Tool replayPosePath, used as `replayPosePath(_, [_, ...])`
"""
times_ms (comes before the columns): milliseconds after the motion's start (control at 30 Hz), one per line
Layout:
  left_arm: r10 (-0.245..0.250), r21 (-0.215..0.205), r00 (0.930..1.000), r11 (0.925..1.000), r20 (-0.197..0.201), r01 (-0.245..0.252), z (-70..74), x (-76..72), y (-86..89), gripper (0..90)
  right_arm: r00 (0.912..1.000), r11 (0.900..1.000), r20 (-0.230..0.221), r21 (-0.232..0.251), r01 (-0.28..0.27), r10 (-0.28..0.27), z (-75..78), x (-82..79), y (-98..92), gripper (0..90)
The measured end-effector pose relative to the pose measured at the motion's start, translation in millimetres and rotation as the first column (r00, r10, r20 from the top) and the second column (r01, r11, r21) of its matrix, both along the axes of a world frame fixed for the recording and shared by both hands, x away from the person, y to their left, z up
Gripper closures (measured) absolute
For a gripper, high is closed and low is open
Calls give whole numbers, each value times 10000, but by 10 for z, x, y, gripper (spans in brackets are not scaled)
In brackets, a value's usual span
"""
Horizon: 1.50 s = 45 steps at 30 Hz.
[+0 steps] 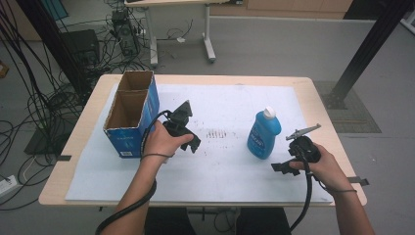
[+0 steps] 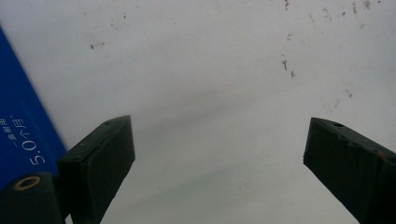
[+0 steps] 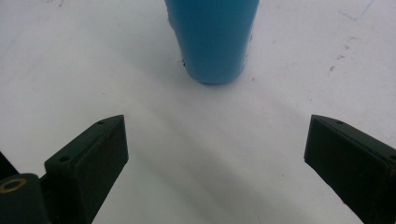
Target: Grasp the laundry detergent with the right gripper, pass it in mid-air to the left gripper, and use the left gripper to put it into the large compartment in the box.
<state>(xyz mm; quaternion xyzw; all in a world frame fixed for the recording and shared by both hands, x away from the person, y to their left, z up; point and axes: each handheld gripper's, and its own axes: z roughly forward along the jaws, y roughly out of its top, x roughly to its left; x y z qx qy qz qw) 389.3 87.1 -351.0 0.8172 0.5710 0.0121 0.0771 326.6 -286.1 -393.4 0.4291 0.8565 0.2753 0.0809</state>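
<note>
The person is holding the right gripper (image 1: 284,167) near the table's right edge, jaws spread wide and pinching nothing, aimed at the blue bottle (image 1: 264,133), which is standing upright with its white cap on, right of centre on the white sheet (image 1: 220,171). To take it well, I'd judge the jaws should be sliding in level around the bottle's body, low enough to keep it from tipping. The left gripper (image 1: 193,143) is hanging just beside the blue cardboard box (image 1: 131,115) at the left edge, its jaws also spread and empty. The sheet is looking scuffed with dark specks near its middle. Beyond the table, cables (image 1: 49,98) are sprawling over the grey floor.
</note>
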Motion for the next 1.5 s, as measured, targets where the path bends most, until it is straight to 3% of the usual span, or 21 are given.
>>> replayPosePath(167, [55, -67, 9999, 10000, 87, -54, 6, -31, 12, 92, 9994, 10000, 340, 72, -13, 11, -14, 3, 0, 61])
replayPosePath(667, [8, -328, 9998, 9995, 193, -2, 16, -132, 0, 92, 9917, 9962, 1273, 872, 63, -174, -130, 16, -6, 65])
replayPosePath(733, [55, -332, 9999, 9994, 142, -51, 5, -143, 2, 92, 9873, 9945, 1570, 1039, 89, -253, -145, 16, -7, 68])
replayPosePath(1067, [-40, -369, 9999, 9993, 155, 46, 1, -175, -11, 92, 9775, 9891, 2076, 1469, 64, -371, -183, 17, 2, 68])
replayPosePath(1367, [-56, -369, 9999, 9993, 141, 61, -8, -189, -18, 92, 9595, 9776, 2731, 2103, 100, -686, -241, 26, 15, 63])
replayPosePath(1500, [-111, -347, 9999, 9993, 114, 115, -12, -193, -16, 92, 9561, 9738, 2842, 2272, 58, -720, -266, 32, 15, 63])
